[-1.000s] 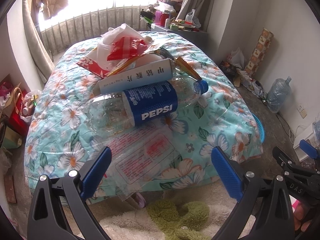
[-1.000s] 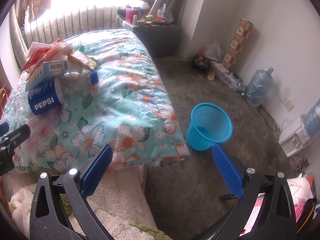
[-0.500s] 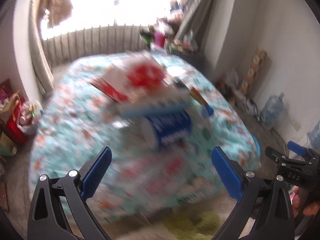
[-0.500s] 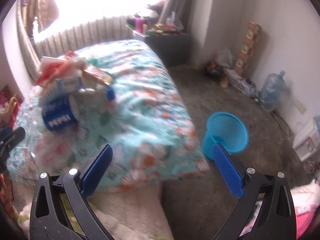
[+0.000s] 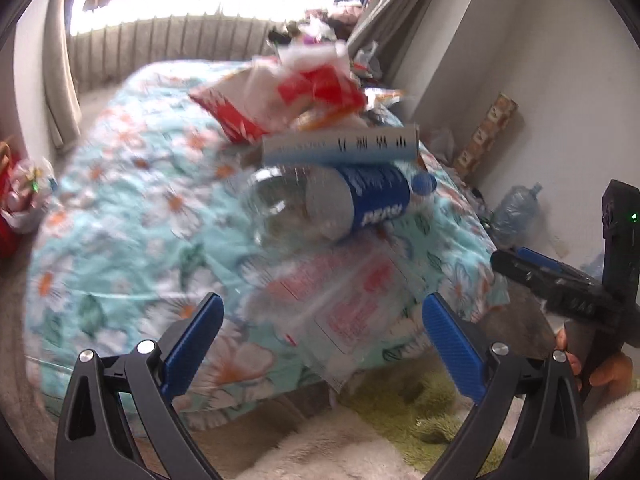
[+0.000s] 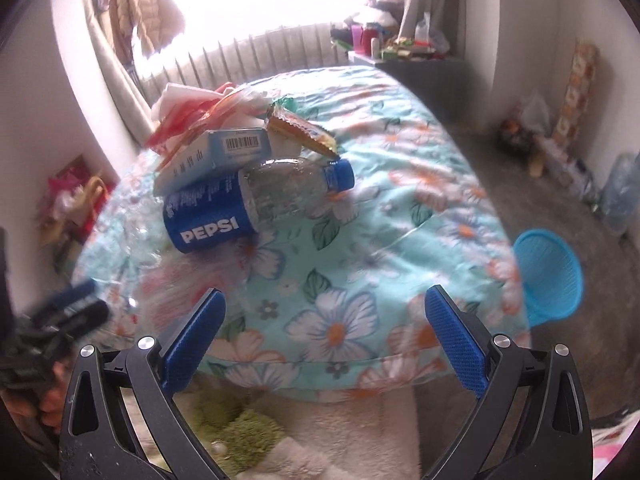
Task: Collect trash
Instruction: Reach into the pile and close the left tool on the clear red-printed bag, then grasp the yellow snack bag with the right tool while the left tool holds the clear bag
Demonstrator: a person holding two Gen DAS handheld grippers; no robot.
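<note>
Two tools: left tool (image 5: 322, 340) and right tool (image 6: 324, 338) both spread wide and empty, nothing between the blue pads.
Change in the right tool: a second ago it faced the floor and the blue basket (image 6: 550, 278); now it has swung left to face the heap, so the basket sits off to its right, at the corner of the bed (image 6: 400, 216).
Change in the left tool: its view has shifted and blurred, so it is in motion; the clear plastic wrapper (image 5: 340, 308) lies just ahead of its pads.
Trash beyond: the Pepsi bottle (image 6: 240, 204) lies on its side, the white-and-blue box (image 6: 216, 152) on top, red-and-white wrappers (image 5: 304, 92) behind.
Meaning: nothing collected yet; both tools appear to be lining up for a first pick.
</note>
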